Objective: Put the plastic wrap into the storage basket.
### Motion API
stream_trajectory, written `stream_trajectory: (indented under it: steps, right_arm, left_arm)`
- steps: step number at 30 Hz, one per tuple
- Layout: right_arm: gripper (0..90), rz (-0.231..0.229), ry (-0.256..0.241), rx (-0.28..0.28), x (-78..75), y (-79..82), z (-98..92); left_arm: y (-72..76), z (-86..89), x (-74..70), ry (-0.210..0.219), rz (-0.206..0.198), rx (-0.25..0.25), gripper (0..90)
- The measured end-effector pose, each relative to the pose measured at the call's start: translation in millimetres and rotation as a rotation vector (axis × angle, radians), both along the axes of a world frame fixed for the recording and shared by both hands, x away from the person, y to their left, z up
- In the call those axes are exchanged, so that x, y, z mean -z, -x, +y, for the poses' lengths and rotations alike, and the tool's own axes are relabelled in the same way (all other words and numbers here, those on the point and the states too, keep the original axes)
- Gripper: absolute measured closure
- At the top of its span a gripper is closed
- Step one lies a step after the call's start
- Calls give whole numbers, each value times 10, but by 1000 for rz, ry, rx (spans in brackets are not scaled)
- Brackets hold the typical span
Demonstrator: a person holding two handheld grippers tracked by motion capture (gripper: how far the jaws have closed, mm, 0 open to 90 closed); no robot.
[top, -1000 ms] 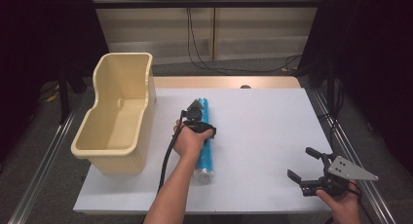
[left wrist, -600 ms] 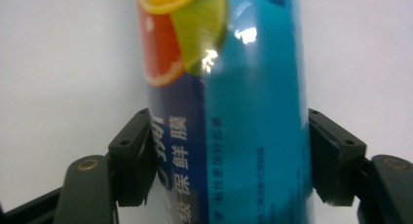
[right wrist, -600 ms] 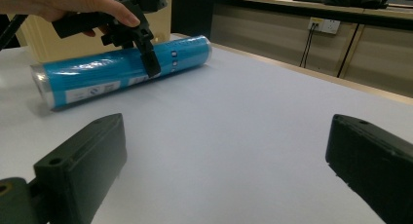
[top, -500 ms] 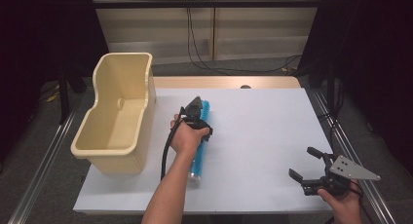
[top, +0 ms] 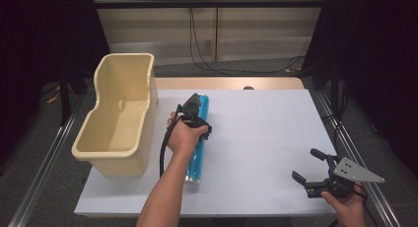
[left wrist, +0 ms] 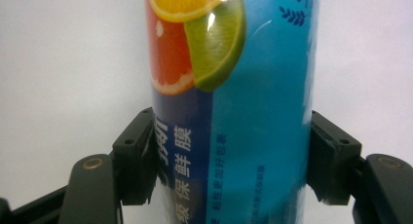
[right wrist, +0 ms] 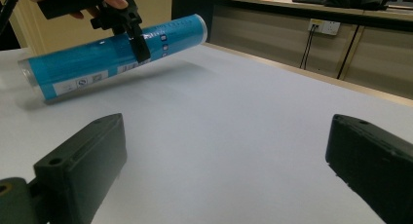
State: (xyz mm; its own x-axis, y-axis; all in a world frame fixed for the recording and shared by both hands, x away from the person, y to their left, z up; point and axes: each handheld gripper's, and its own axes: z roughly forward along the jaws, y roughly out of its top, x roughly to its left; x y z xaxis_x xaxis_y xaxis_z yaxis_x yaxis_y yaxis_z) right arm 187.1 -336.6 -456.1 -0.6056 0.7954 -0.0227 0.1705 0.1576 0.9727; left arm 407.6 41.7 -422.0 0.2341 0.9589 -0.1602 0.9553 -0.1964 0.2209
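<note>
I have my left gripper (top: 193,108) clamped across the blue cling-film roll (top: 198,143), one end lifted to carry it, while my right gripper (top: 309,170) waits open, well apart.

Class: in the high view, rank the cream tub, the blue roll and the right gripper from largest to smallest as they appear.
1. cream tub
2. blue roll
3. right gripper, though it sits nearer the camera, so its rank is less sure.
</note>
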Motion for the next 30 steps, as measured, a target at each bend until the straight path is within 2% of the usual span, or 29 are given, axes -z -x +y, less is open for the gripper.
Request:
stream_trajectory:
  steps: [3,10,14,18,23,27,30]
  right_arm:
    - [9,1,1,0,0,1,-1]
    - [9,4,-2,4,9,-8,-10]
    - [9,2,3,-1,3,-3,6]
    - [9,2,4,-3,6,-3,12]
    - [9,4,7,-7,0,-6,27]
    - [9,1,16,-11,-8,-5,49]
    - [9,-1,14,-12,-13,0,53]
  left_arm:
    - [0,-11,91,2,3,-18,320]
    - [13,-9,213,-6,-3,-25,315]
    - [32,-9,209,-8,-18,-15,311]
    - [90,-27,200,-17,-53,2,302]
    - [149,-38,153,-16,-45,11,275]
    - [187,-62,225,-27,-48,32,266]
    - [199,-58,248,-31,-55,18,297]
